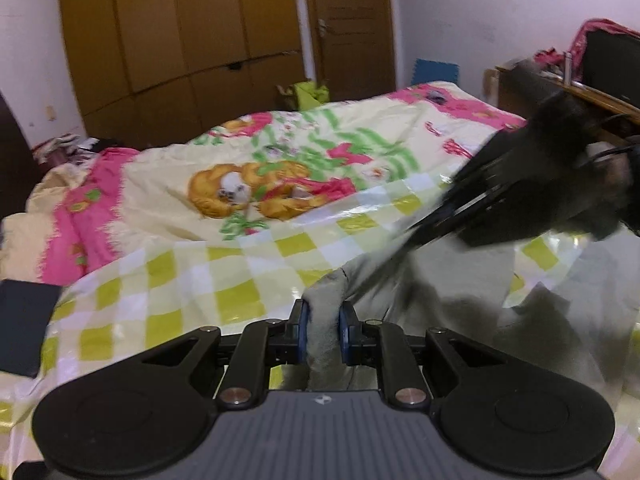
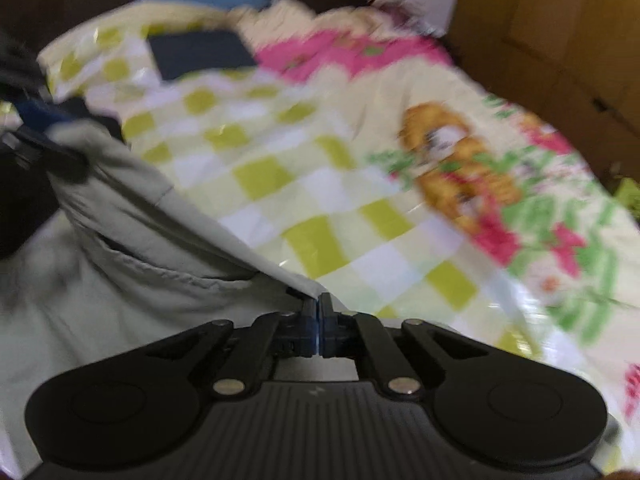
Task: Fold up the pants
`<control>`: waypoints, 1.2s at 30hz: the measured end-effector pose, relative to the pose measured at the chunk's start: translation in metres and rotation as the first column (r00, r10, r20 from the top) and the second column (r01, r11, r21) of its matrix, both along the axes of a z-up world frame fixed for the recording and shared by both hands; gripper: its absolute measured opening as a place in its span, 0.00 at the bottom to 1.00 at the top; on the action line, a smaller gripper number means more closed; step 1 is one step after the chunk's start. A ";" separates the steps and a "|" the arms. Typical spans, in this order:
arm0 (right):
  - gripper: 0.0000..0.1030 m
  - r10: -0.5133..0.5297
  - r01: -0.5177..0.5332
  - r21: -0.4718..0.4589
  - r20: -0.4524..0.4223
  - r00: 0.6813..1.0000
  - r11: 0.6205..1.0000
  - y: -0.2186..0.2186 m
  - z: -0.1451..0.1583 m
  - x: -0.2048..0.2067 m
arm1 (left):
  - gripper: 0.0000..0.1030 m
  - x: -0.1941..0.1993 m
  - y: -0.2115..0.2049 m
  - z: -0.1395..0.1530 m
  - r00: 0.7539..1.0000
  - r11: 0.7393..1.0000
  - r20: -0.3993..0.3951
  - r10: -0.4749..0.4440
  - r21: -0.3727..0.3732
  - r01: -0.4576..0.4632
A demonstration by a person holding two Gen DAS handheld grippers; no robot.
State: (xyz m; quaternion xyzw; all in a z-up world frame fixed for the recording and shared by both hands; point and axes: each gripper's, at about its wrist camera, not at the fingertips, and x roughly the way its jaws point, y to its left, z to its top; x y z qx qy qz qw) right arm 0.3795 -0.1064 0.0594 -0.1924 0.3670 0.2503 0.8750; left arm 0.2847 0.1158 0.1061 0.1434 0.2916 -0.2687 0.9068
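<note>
The pants are pale grey-green point(image 1: 440, 280) and are held up over the bed between both grippers. My left gripper point(image 1: 323, 312) is shut on a bunched edge of the pants. In the right wrist view the pants point(image 2: 132, 240) hang to the left, with a pocket seam showing. My right gripper point(image 2: 316, 304) is shut on a corner of the pants edge. The right gripper also shows blurred in the left wrist view point(image 1: 500, 196), up and to the right. The left gripper shows blurred at the left edge of the right wrist view point(image 2: 44, 136).
The bed carries a green-checked plastic sheet point(image 1: 200, 280) and a cartoon-print quilt point(image 1: 260, 160). A dark flat book-like object point(image 1: 24, 324) lies at the bed's left edge. Wooden wardrobes point(image 1: 180, 40) and a door stand behind. A desk point(image 1: 560, 92) is at the right.
</note>
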 end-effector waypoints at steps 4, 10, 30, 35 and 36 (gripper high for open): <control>0.00 -0.070 0.065 0.054 0.081 0.994 0.996 -0.013 0.048 -0.072 | 0.24 -0.027 0.019 0.005 0.998 0.999 0.055 0.034 -0.009 -0.033; 0.00 -0.054 0.055 0.063 -0.003 0.999 0.997 0.024 0.042 -0.189 | 0.22 -0.083 0.052 -0.022 0.996 0.996 -0.004 0.090 -0.029 -0.090; 0.01 -0.105 0.118 0.108 -0.116 0.988 0.987 0.076 -0.011 -0.214 | 0.55 -0.195 0.028 -0.095 0.995 0.971 0.099 -0.023 0.241 -0.001; 0.07 0.000 0.001 0.013 -0.084 0.996 1.000 0.085 -0.021 -0.222 | 0.55 -0.180 0.018 -0.116 0.992 0.920 0.097 -0.085 0.390 0.040; 0.07 0.016 -0.016 -0.003 -0.079 0.997 1.000 0.086 -0.025 -0.226 | 0.55 -0.177 0.018 -0.120 0.992 0.909 0.085 -0.091 0.413 0.048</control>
